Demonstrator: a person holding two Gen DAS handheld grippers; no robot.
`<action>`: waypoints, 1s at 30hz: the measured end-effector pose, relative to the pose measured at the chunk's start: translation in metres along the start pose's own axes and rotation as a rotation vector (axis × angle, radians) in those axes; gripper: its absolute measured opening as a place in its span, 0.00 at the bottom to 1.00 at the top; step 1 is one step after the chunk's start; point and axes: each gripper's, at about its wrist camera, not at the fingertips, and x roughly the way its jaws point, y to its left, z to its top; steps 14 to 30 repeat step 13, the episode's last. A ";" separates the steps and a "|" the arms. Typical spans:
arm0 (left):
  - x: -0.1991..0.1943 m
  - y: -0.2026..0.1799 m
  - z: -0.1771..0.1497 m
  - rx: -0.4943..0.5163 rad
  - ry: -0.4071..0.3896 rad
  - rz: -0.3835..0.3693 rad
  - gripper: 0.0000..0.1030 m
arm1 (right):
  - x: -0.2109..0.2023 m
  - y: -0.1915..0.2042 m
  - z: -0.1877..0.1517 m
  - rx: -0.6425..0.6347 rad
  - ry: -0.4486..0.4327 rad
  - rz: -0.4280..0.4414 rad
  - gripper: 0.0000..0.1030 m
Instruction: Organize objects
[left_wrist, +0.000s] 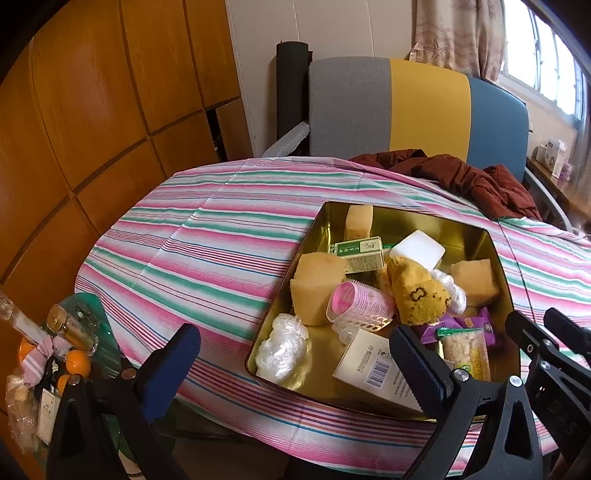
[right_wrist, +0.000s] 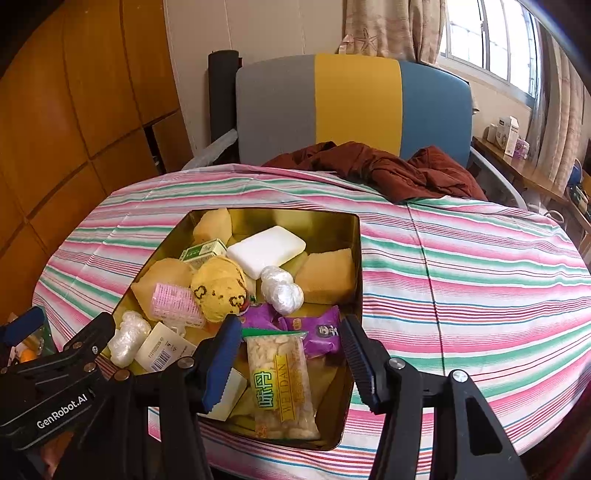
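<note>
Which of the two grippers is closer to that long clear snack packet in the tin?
Right. The right gripper hangs open directly over the snack packet; the left gripper sits off to its left.

crowded tin (right_wrist: 352, 258) (bare tablecloth (right_wrist: 480, 277) rightward)

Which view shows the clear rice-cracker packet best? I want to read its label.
The right wrist view: the rice-cracker packet lies full length between the open right tool's fingers, label facing up. In the left wrist view the packet is partly hidden behind a finger.

Daylight from window (right_wrist: 491, 40), sharp, fisheye-bent edges
</note>
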 end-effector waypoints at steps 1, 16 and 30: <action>-0.001 0.000 0.001 0.001 -0.004 0.002 1.00 | 0.000 0.000 0.000 0.002 0.001 -0.001 0.55; -0.004 -0.001 0.003 -0.015 -0.030 0.008 0.99 | 0.000 -0.003 0.004 0.004 -0.010 -0.002 0.55; -0.004 -0.001 0.003 -0.015 -0.030 0.008 0.99 | 0.000 -0.003 0.004 0.004 -0.010 -0.002 0.55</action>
